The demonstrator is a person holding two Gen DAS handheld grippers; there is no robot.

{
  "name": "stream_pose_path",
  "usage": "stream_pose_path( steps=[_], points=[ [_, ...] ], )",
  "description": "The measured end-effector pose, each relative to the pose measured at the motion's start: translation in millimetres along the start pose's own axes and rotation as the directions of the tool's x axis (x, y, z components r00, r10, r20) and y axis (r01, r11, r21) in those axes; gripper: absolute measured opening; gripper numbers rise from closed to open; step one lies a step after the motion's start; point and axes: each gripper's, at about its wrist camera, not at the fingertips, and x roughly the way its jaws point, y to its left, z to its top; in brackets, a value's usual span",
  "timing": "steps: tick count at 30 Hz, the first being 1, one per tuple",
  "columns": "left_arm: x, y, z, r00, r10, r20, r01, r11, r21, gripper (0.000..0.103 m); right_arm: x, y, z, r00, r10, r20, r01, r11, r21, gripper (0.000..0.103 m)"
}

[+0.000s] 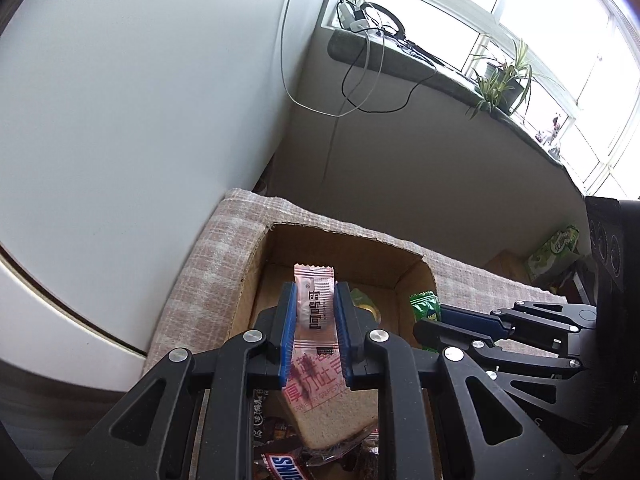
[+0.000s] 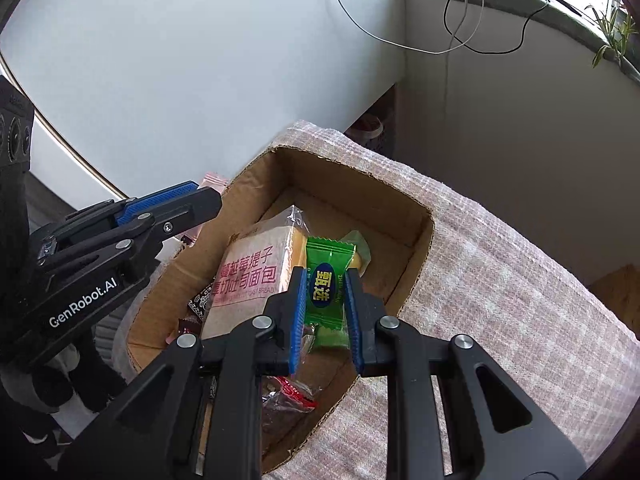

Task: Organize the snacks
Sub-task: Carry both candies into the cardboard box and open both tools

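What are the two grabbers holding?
Left gripper pinches a pink packet by its sides. Right gripper pinches a green candy by its sides.

Inside the brown cardboard box [image 2: 404, 216], a green candy wrapper [image 2: 326, 292] bears a blue oval with yellow characters. Beside the box, the cloth [image 2: 500, 280] is beige-pink plaid; blue pads [image 2: 297, 320] flank the wrapper.

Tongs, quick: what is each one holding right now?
Left tongs: shut on the pink plastic snack packet.
Right tongs: shut on the green plastic candy wrapper.
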Motion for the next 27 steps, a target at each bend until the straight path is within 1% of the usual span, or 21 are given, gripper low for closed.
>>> stream_pose_path(
  steps=[5, 10, 11, 13, 15, 16, 17, 21, 23, 24, 26, 27],
  points=[
    [4.0, -4.9, 3.3, 1.0, 0.003, -0.009, -0.003, 1.0, 0.02, 0.017, 2.4, 1.9, 0.9, 1.0, 0.005, -0.006, -0.005, 1.0, -0.016, 0.02],
    [4.8, -5.4, 5.6, 1.0, 0.008, -0.006, -0.008, 1.0, 0.017, 0.018, 2.2, 0.2, 1.2, 1.0, 0.001, 0.003, -0.001, 1.0, -0.018, 0.02],
    [5.3, -5.3, 6.1, 1.0, 0.009, -0.007, -0.009, 1.0, 0.018, 0.019, 2.3, -0.1, 1.1, 1.0, 0.004, 0.003, -0.004, 1.0, -0.017, 0.02],
    [5.6, -6.0, 6.7, 1.0, 0.013, -0.004, -0.013, 1.0, 0.023, 0.024, 2.4, -0.3, 0.5, 1.0, 0.003, 0.001, -0.003, 1.0, -0.022, 0.022],
    [5.8, -6.9, 7.0, 1.0, 0.011, -0.004, -0.011, 1.0, 0.027, 0.024, 1.4, -1.0, 0.0, 1.0, -0.003, 0.008, 0.004, 1.0, -0.024, 0.031],
    [6.6, -6.8, 7.3, 1.0, 0.014, -0.005, -0.013, 0.999, 0.03, 0.024, 0.5, -1.5, -0.1, 1.0, -0.008, 0.015, 0.008, 1.0, -0.023, 0.043],
    [6.7, -7.1, 7.4, 1.0, 0.017, -0.004, -0.017, 0.999, 0.033, 0.024, -0.7, -2.5, -0.1, 1.0, -0.006, 0.021, 0.007, 1.0, -0.021, 0.05],
    [6.1, -5.6, 7.3, 1.0, 0.023, -0.002, -0.023, 0.999, 0.03, 0.024, -3.2, -3.6, -0.4, 1.0, -0.002, 0.022, 0.003, 1.0, -0.023, 0.051],
    [4.6, -4.9, 7.1, 1.0, 0.031, -0.001, -0.031, 0.999, 0.031, 0.028, -5.8, -3.6, -1.2, 1.0, -0.007, 0.024, 0.008, 1.0, -0.028, 0.052],
    [2.9, -4.7, 6.6, 0.999, 0.032, 0.001, -0.032, 0.999, 0.031, 0.033, -7.8, -3.5, -1.8, 1.0, -0.009, 0.026, 0.009, 1.0, -0.028, 0.053],
    [-1.6, -4.6, 5.7, 0.999, 0.035, 0.009, -0.035, 0.999, 0.036, 0.035, -12.6, -3.6, -2.9, 0.999, -0.008, 0.037, 0.01, 1.0, -0.028, 0.062],
    [-4.0, -4.7, 5.1, 0.999, 0.039, 0.014, -0.039, 0.998, 0.039, 0.035, -14.9, -3.4, -3.5, 0.999, -0.007, 0.042, 0.008, 1.0, -0.029, 0.064]
  ],
)
